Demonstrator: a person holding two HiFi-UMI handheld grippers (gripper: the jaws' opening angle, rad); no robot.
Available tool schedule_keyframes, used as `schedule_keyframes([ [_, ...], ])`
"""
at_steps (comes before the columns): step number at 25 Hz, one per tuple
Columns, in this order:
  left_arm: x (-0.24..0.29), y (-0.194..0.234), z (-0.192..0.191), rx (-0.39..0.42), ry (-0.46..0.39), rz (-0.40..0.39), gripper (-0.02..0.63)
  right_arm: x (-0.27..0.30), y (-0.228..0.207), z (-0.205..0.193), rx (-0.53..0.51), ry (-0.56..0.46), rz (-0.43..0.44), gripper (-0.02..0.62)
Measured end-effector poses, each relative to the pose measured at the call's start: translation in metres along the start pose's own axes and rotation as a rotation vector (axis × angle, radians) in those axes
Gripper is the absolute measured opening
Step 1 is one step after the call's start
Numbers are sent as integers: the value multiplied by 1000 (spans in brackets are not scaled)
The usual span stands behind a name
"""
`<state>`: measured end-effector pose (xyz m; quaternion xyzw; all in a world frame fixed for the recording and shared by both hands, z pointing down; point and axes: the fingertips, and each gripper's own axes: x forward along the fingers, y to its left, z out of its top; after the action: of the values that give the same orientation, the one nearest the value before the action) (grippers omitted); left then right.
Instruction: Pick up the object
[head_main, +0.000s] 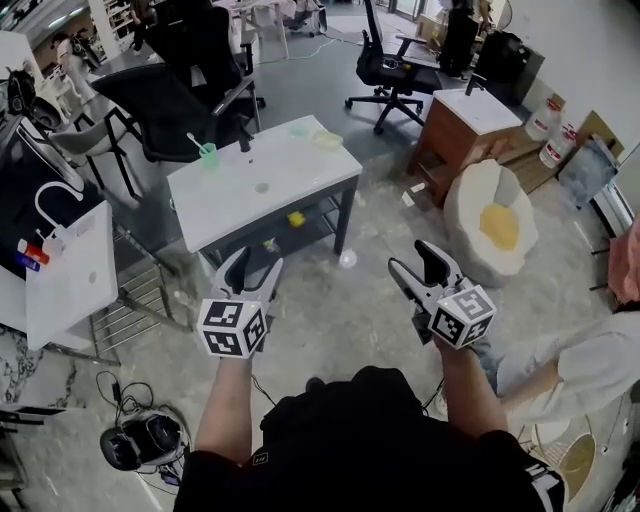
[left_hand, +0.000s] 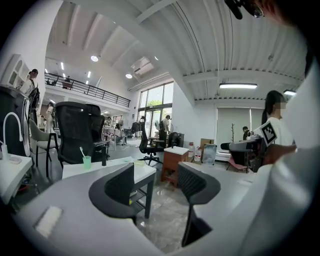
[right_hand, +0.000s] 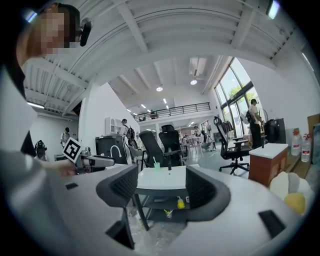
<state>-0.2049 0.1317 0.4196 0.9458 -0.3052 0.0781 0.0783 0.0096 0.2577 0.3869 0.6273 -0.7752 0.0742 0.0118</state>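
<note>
Two grippers are held up over the pale floor (head_main: 370, 300) on the near side of a white desk (head_main: 300, 165) — the left gripper (head_main: 255, 265) before the desk's near edge, the right gripper (head_main: 415, 262) off past its near right corner. Both pairs of jaws stand wide apart. Each gripper view shows us only open room between them, so nothing is gripped and nothing is touched.

We count two containers on the desk. A green cup (head_main: 208, 152) stands upright near the far left corner, with a white toothbrush (head_main: 193, 140) leaning out of it to the left. A shallow pale dish (head_main: 327, 139) sits at the far right corner; whether it holds anything we cannot tell. Between them, by the far edge, rises a black tap (head_main: 243, 135), and a round drain (head_main: 262, 187) lies near the middle of the top.

Under the top runs a lower shelf (head_main: 322, 212) — on it a small yellow object (head_main: 296, 218) toward the right, and nearer the front a smaller thing (head_main: 270, 243) that we cannot make out. Which of these is the object to pick up we cannot say. All of them rest in place, well apart from both grippers.

Left of the desk a white bag (head_main: 70, 275) with a looped handle stands upright, its inside hidden from us.
</note>
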Motion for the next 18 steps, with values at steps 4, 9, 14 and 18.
schedule_keyframes([
  [4,-4,9,-7,-3,10,-9,264,7,5,-4,-2,10,-17,265],
  [9,-4,24,-9,-9,12,-2,267,21,6,-9,0,28,-14,268],
  [14,10,33,-15,-19,37,7,267,38,-6,-15,19,35,1,268],
  [18,30,43,-15,-22,49,20,267,59,-24,-20,41,39,16,268],
])
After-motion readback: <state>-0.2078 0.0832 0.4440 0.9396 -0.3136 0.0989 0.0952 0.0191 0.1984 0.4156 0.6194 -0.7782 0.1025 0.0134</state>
